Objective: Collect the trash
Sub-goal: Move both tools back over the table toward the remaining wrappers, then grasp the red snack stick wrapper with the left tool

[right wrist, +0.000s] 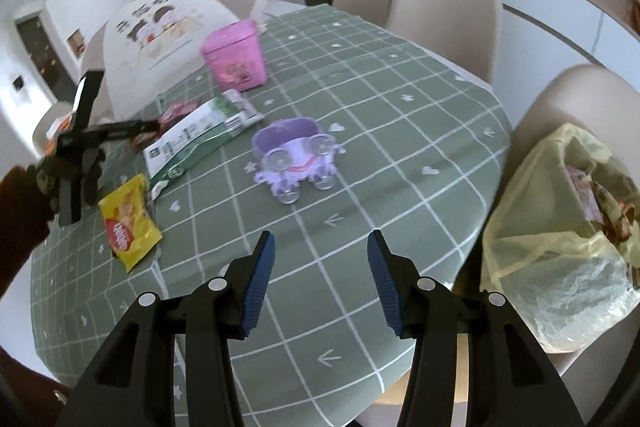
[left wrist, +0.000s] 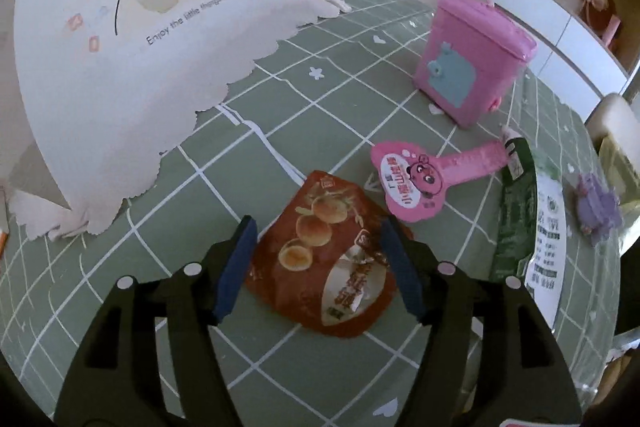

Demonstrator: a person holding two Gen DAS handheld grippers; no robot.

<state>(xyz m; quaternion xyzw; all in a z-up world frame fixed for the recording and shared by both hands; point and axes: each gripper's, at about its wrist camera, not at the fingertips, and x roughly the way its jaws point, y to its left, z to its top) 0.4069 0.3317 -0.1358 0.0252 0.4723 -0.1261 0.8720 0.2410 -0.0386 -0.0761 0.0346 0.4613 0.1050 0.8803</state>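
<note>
My left gripper [left wrist: 318, 233] is open, its blue pads on either side of an orange-red snack wrapper [left wrist: 324, 259] lying on the green checked tablecloth [left wrist: 280, 367]. A pink wrapper [left wrist: 424, 179] and a green-and-white wrapper [left wrist: 532, 223] lie just beyond to the right. My right gripper [right wrist: 320, 251] is open and empty above the table's near edge. In the right wrist view I see a yellow snack packet [right wrist: 128, 223], the green-and-white wrapper [right wrist: 196, 139] and the left gripper [right wrist: 80, 143] at the far left. A yellowish trash bag [right wrist: 560, 227] holding wrappers stands at the right.
A pink box [left wrist: 476, 59] stands at the back of the table, also in the right wrist view [right wrist: 236, 55]. A purple toy holder [right wrist: 296, 155] sits mid-table. A large white food cover [left wrist: 132, 39] fills the left. Beige chairs [right wrist: 448, 11] surround the table.
</note>
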